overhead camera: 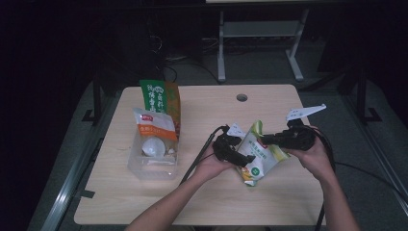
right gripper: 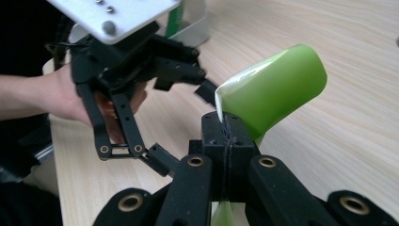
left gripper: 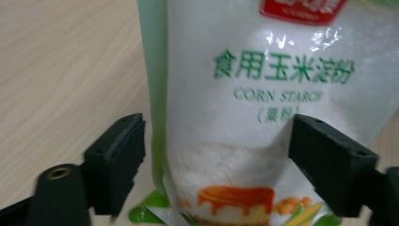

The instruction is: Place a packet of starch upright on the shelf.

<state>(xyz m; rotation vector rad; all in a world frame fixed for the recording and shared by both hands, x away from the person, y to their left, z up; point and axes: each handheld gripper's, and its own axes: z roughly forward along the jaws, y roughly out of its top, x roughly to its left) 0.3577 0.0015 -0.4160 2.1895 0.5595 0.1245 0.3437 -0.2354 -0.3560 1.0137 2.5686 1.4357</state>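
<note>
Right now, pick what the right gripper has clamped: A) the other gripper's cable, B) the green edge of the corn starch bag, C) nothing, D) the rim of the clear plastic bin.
B: the right gripper has its jaws pressed together on the green edge of the corn starch bag.

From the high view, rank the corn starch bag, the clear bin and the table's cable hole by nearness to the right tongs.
1. Corn starch bag: clamped in the right tongs.
2. Cable hole: beyond them, near the far edge.
3. Clear bin: far to their left.
</note>
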